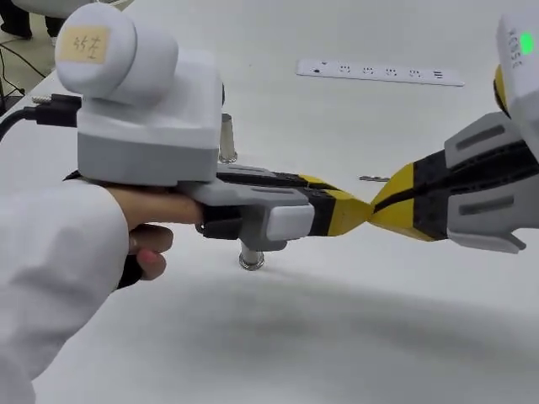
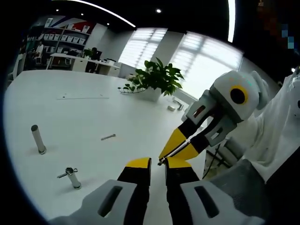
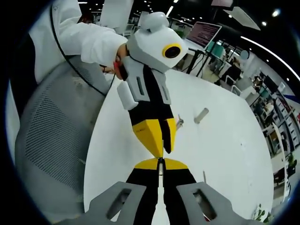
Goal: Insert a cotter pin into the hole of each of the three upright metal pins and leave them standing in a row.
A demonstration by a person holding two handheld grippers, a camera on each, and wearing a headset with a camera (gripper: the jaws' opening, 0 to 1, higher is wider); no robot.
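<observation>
The right gripper (image 3: pixel 161 168) clenches a cotter pin (image 3: pixel 161 162) at its tips. The left gripper (image 2: pixel 158 163) meets it nose to nose, jaws slightly parted.

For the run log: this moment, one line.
right gripper shut on cotter pin | left gripper tip to tip | one metal pin fitted

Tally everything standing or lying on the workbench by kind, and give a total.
Upright metal pins: 2
Cotter pins: 2, one through a metal pin, one loose
Power strip: 1
Total: 5
</observation>
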